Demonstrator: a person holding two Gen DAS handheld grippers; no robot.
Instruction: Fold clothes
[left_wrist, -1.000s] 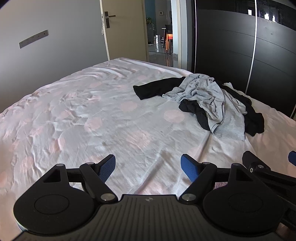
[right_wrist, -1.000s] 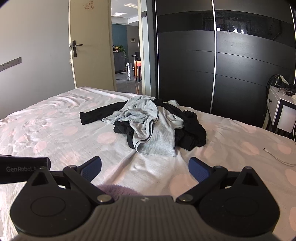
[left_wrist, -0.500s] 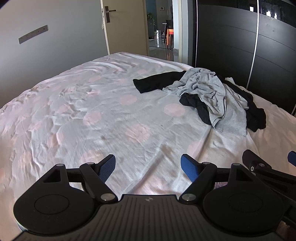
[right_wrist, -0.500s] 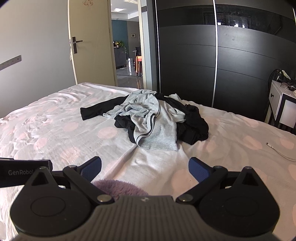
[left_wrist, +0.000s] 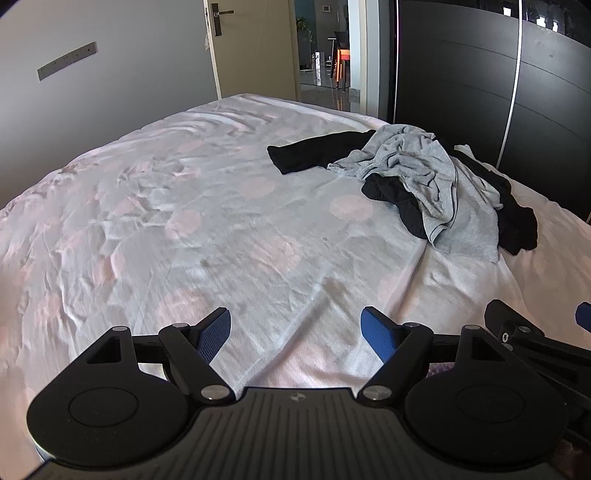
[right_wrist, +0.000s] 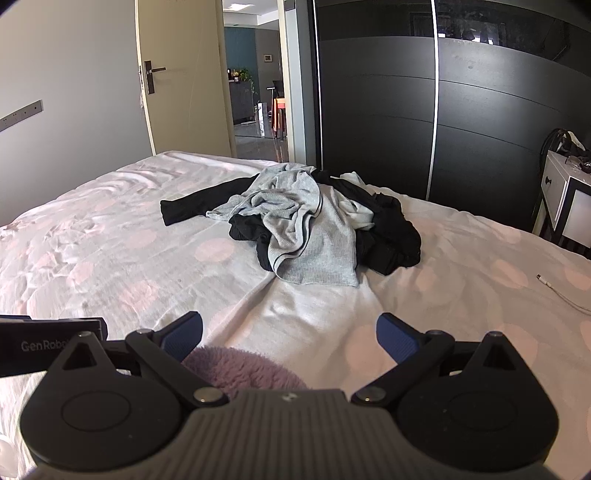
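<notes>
Grey and black, the crumpled heap of clothes (right_wrist: 314, 229) on the dotted bedsheet (left_wrist: 207, 236) looms nearer as the left gripper (left_wrist: 295, 330) and right gripper (right_wrist: 290, 332), both wide open and empty, close in to start folding.

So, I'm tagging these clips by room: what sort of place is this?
Most likely a home bedroom: a wide bed with a dotted sheet, a dark sliding-door wardrobe behind it, and a heap of clothes lying unfolded on the bed.
</notes>
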